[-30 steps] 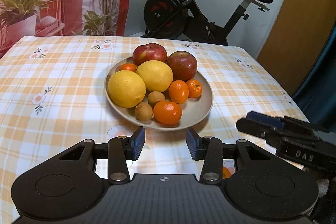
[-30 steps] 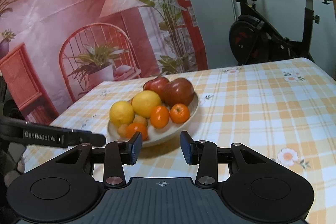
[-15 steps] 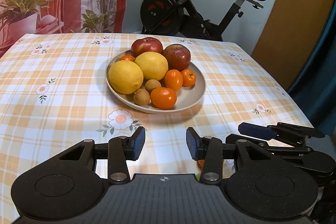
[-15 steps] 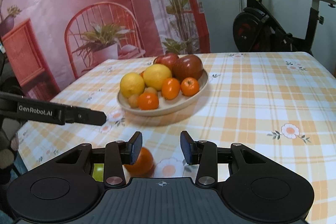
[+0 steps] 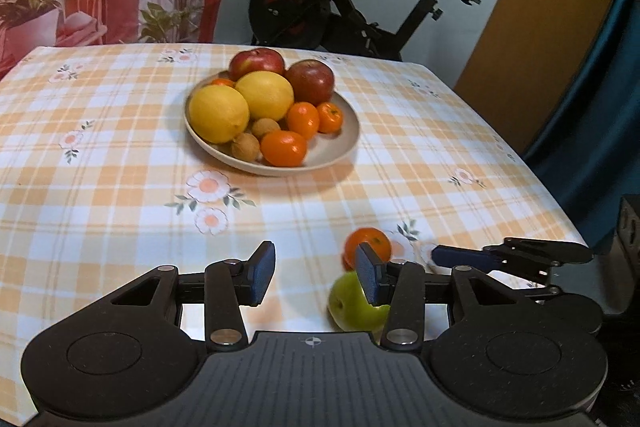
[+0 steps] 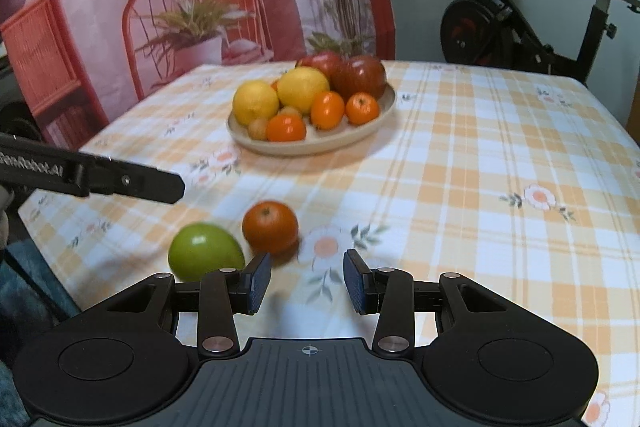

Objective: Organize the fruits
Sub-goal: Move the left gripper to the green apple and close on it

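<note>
Left wrist view: the left gripper [image 5: 316, 275] fills the bottom of the frame, its jaws parted and opening, with bare tablecloth [image 5: 120, 187] between the pads and nothing grasped. Just behind its right finger, low and right of centre, lie a green apple [image 5: 352, 303] and, above it in the frame, a loose orange [image 5: 368, 245]; both are partly hidden by that finger. At upper centre sits a beige plate [image 5: 340, 143] heaped with fruit: two red apples at the back, two large yellow citrus, several small oranges and two small brown fruits. The right gripper [image 5: 480, 259] reaches in from the right edge, seen side-on. An exercise bike [image 5: 320, 7] stands behind the table.

Right wrist view: the right gripper [image 6: 307, 281] sits at the bottom, jaws apart and empty, only tablecloth [image 6: 480, 187] between them. The green apple [image 6: 204, 257] lies at lower left, just above its left finger; the orange [image 6: 271, 227] rests beside it, up and to the right, apparently touching or nearly so. The plate [image 6: 360, 135] of fruit sits at upper centre, well apart from both. The left gripper [image 6: 120, 181] juts in from the left edge.
</note>
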Demonstrator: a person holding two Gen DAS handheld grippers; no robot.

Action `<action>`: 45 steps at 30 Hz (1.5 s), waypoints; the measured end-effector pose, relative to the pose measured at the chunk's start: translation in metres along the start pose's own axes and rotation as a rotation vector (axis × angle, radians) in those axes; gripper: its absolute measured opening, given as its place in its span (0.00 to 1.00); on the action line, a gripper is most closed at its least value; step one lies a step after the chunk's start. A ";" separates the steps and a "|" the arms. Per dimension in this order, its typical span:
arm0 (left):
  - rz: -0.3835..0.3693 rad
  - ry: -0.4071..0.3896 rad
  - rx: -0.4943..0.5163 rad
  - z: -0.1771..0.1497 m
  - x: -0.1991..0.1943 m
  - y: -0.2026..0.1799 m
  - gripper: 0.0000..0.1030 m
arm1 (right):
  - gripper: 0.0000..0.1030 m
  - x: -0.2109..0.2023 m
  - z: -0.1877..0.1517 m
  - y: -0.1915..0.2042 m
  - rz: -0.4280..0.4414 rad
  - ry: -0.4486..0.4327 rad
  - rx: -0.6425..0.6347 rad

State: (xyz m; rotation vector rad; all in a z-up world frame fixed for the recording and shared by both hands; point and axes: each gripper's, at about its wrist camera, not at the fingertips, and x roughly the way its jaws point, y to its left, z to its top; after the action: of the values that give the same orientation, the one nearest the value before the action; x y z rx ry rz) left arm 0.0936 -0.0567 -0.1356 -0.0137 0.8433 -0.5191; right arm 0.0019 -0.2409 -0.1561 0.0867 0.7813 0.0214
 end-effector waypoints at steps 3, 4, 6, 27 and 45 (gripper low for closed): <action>-0.015 0.013 0.008 -0.003 0.000 -0.004 0.49 | 0.37 0.000 -0.003 0.002 0.006 0.017 -0.010; -0.018 0.018 0.012 -0.004 0.000 -0.005 0.49 | 0.37 0.000 -0.003 0.003 0.008 0.022 -0.013; -0.025 0.026 0.017 -0.005 0.001 -0.007 0.50 | 0.37 0.001 -0.004 0.005 0.011 0.032 -0.020; -0.099 0.122 0.005 -0.014 0.024 -0.011 0.52 | 0.36 0.006 -0.004 -0.005 -0.007 0.027 -0.001; -0.129 0.132 0.031 -0.016 0.029 -0.014 0.46 | 0.37 0.006 -0.003 -0.009 -0.006 0.019 0.008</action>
State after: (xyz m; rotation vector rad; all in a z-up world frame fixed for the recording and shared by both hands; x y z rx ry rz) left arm 0.0922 -0.0787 -0.1640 -0.0050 0.9677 -0.6600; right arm 0.0034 -0.2495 -0.1632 0.0920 0.8004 0.0135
